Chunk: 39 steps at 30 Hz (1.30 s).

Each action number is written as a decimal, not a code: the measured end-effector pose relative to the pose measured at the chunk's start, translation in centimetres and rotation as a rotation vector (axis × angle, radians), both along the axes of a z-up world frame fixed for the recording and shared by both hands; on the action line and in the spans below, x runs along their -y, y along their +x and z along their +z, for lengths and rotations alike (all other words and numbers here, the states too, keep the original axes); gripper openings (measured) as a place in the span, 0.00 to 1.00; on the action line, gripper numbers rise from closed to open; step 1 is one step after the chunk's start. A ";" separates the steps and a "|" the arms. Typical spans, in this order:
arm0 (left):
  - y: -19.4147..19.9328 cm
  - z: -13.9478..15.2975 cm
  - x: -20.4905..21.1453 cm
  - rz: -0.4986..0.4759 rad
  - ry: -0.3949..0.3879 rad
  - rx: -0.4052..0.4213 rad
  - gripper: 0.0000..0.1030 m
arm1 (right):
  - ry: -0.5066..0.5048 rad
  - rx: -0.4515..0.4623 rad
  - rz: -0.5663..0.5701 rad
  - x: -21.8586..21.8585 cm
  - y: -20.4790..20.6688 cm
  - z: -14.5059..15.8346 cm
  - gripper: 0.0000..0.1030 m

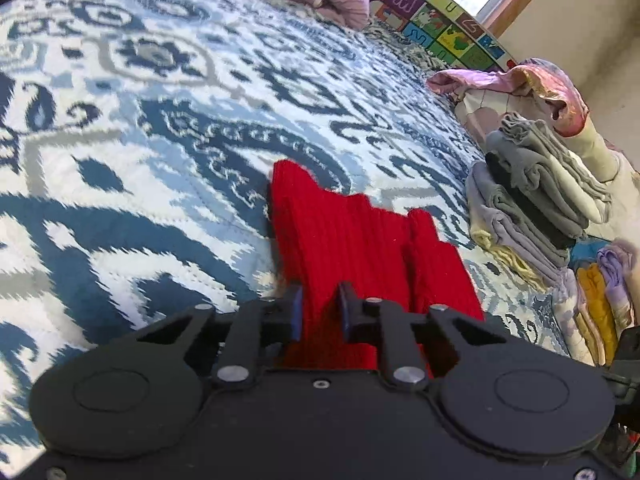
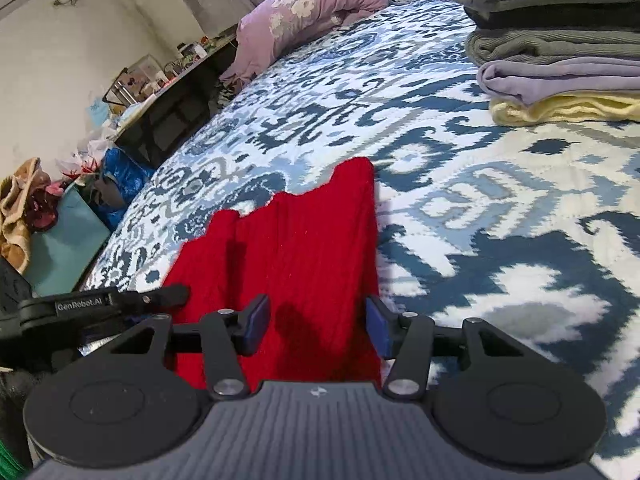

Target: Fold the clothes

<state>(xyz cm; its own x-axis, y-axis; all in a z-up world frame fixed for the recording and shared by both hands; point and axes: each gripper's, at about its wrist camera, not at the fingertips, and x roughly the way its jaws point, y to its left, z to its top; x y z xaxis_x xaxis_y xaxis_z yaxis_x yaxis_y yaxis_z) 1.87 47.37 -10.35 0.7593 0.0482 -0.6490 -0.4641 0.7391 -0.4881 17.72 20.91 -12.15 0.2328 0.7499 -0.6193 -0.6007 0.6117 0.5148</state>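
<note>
A red knit lies on the near part of the patterned quilt, its ribbed length running away from both grippers toward the middle of the bed. The left gripper has its pads drawn in tight on a raised ridge of the near edge, so it pinches the red knit. The right gripper stands with its jaws spread about half way; the knit passes between them, but the pads sit clear of the cloth on either side, so it holds nothing yet. Much of the work looks done: to the right of the knit stands a stack of folded pieces in grey, black, lilac and pale yellow, and in the left wrist view more folded things in yellow and lilac lie nearer, beside it. A pink garment sits crumpled beyond the stack, apparently still waiting. The red knit seems partly folded lengthwise, with a stepped far edge. By my reading, what remains is a second grip, one or more folds, and a place on the stack. A lilac pillow lies at the far end.
</note>
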 end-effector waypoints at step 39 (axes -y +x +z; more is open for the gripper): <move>-21.8 1.6 -5.6 0.289 0.109 0.035 0.06 | 0.005 -0.148 -0.052 10.5 -11.6 -1.8 0.66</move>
<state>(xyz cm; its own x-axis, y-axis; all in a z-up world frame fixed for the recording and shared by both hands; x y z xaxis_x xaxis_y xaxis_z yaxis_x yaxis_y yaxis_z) -19.93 52.99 -8.79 0.7255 0.3334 -0.6020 -0.6473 0.6276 -0.4326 6.15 10.36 -13.96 0.1783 0.7420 -0.6462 -0.4857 0.6375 0.5980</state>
